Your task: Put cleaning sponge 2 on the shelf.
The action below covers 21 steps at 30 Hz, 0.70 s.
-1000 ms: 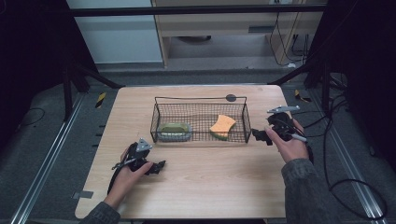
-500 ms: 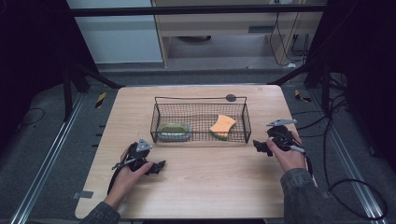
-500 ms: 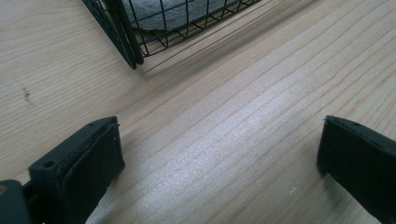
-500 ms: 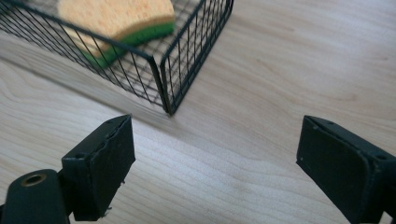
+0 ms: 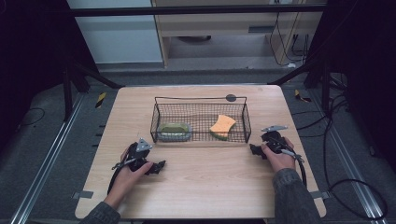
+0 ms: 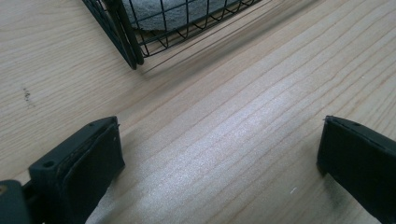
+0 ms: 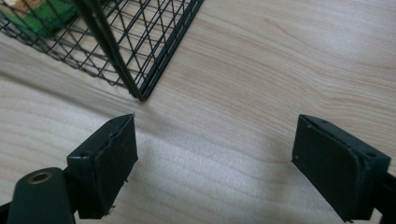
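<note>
A black wire basket (image 5: 200,100) stands on the middle of the wooden table (image 5: 201,182). Inside it lie a grey-green sponge (image 5: 173,130) at the left and an orange sponge (image 5: 222,125) with a green underside at the right. My left gripper (image 5: 161,165) rests low on the table in front of the basket's left corner (image 6: 128,51), jaws wide apart with bare wood between them. My right gripper (image 5: 252,149) sits just right of the basket's front right corner (image 7: 135,88). Its jaws have just been closing a little, still stand open and hold nothing.
Bare wood spreads in front of the basket and between the two hands. A small dark round disc (image 5: 230,97) lies behind the basket. Cables (image 5: 327,154) trail off the table's right edge, and dark frame posts stand at the far corners.
My right gripper has come down and toward the person, from beside the basket's right wall to the table by its front right corner. The left hand has stayed put.
</note>
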Each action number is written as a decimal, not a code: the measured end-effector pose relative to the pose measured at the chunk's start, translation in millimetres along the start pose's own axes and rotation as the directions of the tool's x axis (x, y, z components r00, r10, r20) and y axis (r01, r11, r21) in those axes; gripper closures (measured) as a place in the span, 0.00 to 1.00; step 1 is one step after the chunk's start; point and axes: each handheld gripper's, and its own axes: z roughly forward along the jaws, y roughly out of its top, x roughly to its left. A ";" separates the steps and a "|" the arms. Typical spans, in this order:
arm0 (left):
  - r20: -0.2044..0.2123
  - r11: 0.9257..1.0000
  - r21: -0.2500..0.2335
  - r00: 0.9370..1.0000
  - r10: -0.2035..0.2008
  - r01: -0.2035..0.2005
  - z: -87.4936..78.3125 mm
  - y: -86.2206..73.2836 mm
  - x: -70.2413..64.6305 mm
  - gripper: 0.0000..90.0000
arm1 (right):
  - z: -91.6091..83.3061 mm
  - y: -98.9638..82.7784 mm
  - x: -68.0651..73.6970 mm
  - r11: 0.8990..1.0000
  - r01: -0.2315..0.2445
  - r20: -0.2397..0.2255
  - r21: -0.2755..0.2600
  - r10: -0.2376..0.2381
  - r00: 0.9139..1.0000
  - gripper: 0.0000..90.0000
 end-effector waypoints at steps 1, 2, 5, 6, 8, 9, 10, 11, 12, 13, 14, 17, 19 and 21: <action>0.000 1.000 0.000 1.000 0.000 0.000 0.0 0.0 0.0 0.00 | 1.2 0.0 -0.4 1.000 -0.005 0.002 -0.003 0.005 1.000 0.16; 0.000 1.000 0.000 1.000 0.000 0.000 0.0 0.0 0.0 0.00 | 2.5 0.1 -1.0 1.000 -0.007 0.001 -0.013 0.007 1.000 0.16; 0.000 1.000 0.000 1.000 0.000 0.000 0.0 0.0 0.0 0.00 | 4.1 -0.2 -3.2 1.000 -0.011 0.012 -0.023 0.011 1.000 0.16; 0.000 1.000 0.000 1.000 0.000 0.000 0.0 0.0 0.0 0.00 | 4.4 -0.3 -4.1 0.999 -0.017 0.018 -0.031 0.017 1.000 0.15; 0.000 1.000 0.000 1.000 0.000 0.000 0.0 0.0 0.0 0.00 | 4.6 -0.8 -6.8 0.999 -0.031 0.027 -0.036 0.032 0.999 0.15; 0.000 1.000 0.000 1.000 0.000 0.000 0.0 0.0 0.0 0.00 | 4.9 -1.2 -8.3 0.998 -0.038 0.029 -0.040 0.039 0.999 0.14; 0.000 1.000 0.000 1.000 0.000 0.000 0.1 0.1 0.0 0.00 | 5.7 -1.5 -9.5 0.998 -0.044 0.031 -0.042 0.045 0.998 0.14; -0.001 1.000 0.000 1.000 -0.001 0.001 0.1 0.1 0.0 0.00 | 6.7 -2.3 -11.1 0.998 -0.051 0.033 -0.046 0.053 0.998 0.14; -0.001 1.000 -0.001 1.000 0.000 0.000 0.1 0.1 0.1 0.00 | 7.9 -3.8 -12.1 0.996 -0.065 0.032 -0.055 0.066 0.997 0.14; 0.000 1.000 0.000 1.000 0.001 -0.001 0.1 0.1 0.1 0.00 | 9.6 -5.4 -12.6 0.995 -0.078 0.035 -0.062 0.080 0.996 0.13; -0.001 1.000 -0.001 1.000 0.000 0.000 0.1 0.1 0.1 0.00 | 11.1 -7.3 -13.0 0.994 -0.072 0.046 -0.079 0.076 0.996 0.12; -0.002 1.000 -0.001 1.000 0.000 0.000 0.3 0.2 0.3 0.00 | 12.0 -9.1 -12.2 0.992 -0.074 0.051 -0.100 0.080 0.996 0.12; -0.003 1.000 -0.002 1.000 -0.002 0.002 0.5 0.3 0.4 0.00 | 12.2 -9.0 -11.0 0.992 -0.075 0.050 -0.100 0.080 0.995 0.11; -0.002 1.000 -0.002 1.000 -0.001 0.001 0.6 0.4 0.6 0.00 | 12.0 -9.4 -9.4 0.992 -0.080 0.058 -0.097 0.086 0.995 0.11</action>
